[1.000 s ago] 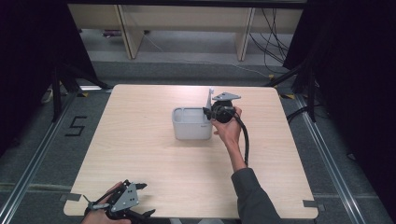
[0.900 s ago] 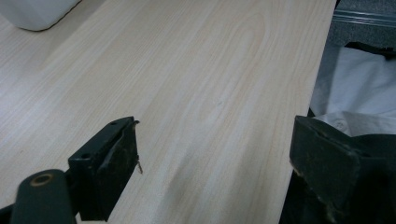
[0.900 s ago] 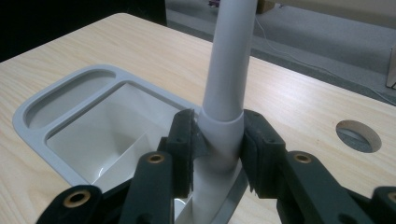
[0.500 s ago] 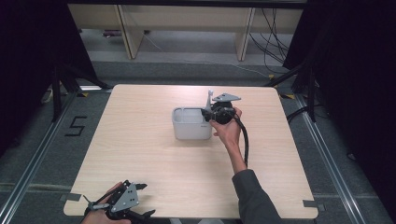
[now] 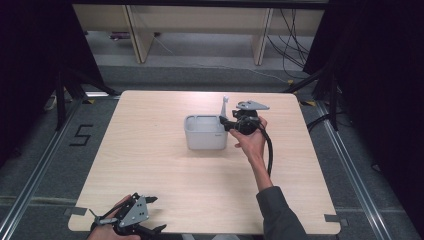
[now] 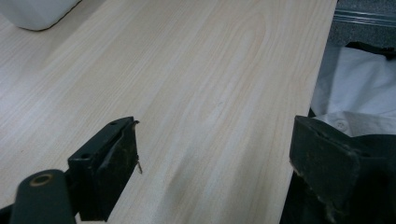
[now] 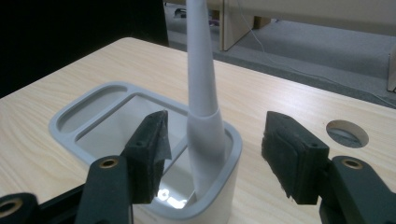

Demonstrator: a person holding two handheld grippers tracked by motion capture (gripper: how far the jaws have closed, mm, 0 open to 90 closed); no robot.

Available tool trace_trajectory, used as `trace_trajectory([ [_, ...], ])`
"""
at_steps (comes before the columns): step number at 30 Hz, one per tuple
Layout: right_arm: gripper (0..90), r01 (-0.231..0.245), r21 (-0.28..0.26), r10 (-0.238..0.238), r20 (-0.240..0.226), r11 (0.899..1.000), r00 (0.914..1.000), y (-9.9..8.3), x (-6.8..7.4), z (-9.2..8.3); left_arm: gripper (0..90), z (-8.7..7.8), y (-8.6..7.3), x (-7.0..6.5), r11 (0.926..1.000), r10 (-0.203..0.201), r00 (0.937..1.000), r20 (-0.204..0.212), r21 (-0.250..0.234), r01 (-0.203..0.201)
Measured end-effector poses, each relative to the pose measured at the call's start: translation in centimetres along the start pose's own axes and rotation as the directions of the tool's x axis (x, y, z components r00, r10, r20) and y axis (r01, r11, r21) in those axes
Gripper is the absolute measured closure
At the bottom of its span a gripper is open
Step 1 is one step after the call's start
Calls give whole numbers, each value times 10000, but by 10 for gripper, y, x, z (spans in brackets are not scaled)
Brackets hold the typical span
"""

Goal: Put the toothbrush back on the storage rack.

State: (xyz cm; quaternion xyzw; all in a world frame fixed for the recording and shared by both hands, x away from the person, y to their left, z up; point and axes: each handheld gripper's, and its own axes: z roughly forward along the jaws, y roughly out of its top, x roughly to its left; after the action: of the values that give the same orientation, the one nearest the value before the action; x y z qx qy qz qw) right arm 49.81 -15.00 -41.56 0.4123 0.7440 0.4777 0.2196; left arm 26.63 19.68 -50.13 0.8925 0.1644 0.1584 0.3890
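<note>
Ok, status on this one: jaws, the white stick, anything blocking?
Right gripper jaws just opening, apart from white stick. Stick stands leaning in grey holder. Left gripper open, idle over table edge. Nothing blocking.

Colours here are pretty muted: the table (image 5: 165, 170) is pale blond wood with a fine straight grain. The little container (image 5: 205, 134) on it is a soft light grey, and the slim handle (image 7: 200, 70) standing in it is white-ish grey too. Both grippers have matte black pads, the right gripper (image 7: 212, 154) with brass-coloured rivets. Floor at 12 o'clock is grey (image 5: 200, 50).
</note>
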Motion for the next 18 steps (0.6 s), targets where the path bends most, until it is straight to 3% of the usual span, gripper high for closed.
trace_trajectory([
  [1, 410, -170, 35, 170, 10, 9998, 9999, -1, 2, -3, 148, -1, 0, 0, 10000, 0, 9999, 105, 83, -1],
  [7, 402, -4, -68, 3, -124, 10000, 9999, -9, 2, -15, 148, 0, 0, 0, 10000, -2, 9999, 102, 85, 1],
  [8, 401, 256, -101, -257, -126, 9996, 9996, -9, 1, -16, 148, 0, 0, 0, 10000, -16, 9999, 109, 81, 15],
  [10, 399, -92, 46, 92, -74, 9999, 9999, -10, 4, -21, 148, 0, 1, 0, 9999, -2, 10000, 89, 127, 1],
  [12, 396, 151, -111, -153, -168, 9998, 9997, -10, 2, -23, 148, -1, 1, 1, 9999, 96, 9999, -58, 111, -95],
  [13, 395, -44, 61, 45, -208, 10000, 9998, -10, 4, -26, 148, 0, 1, 0, 10000, -18, 10000, 20, 38, 18],
  [14, 395, 115, -42, -115, -112, 9999, 9999, -11, 3, -26, 148, -2, 1, 1, 9997, 122, 9999, 22, 207, -123],
  [16, 393, 47, -56, -48, -199, 10000, 9998, -11, 5, -28, 148, 0, 1, -1, 9997, -175, 9998, 95, -167, 177],
  [18, 391, 173, -177, -176, -179, 9997, 9997, -12, 5, -30, 148, -1, 1, -1, 9999, 35, 10000, -14, -112, -35],
])
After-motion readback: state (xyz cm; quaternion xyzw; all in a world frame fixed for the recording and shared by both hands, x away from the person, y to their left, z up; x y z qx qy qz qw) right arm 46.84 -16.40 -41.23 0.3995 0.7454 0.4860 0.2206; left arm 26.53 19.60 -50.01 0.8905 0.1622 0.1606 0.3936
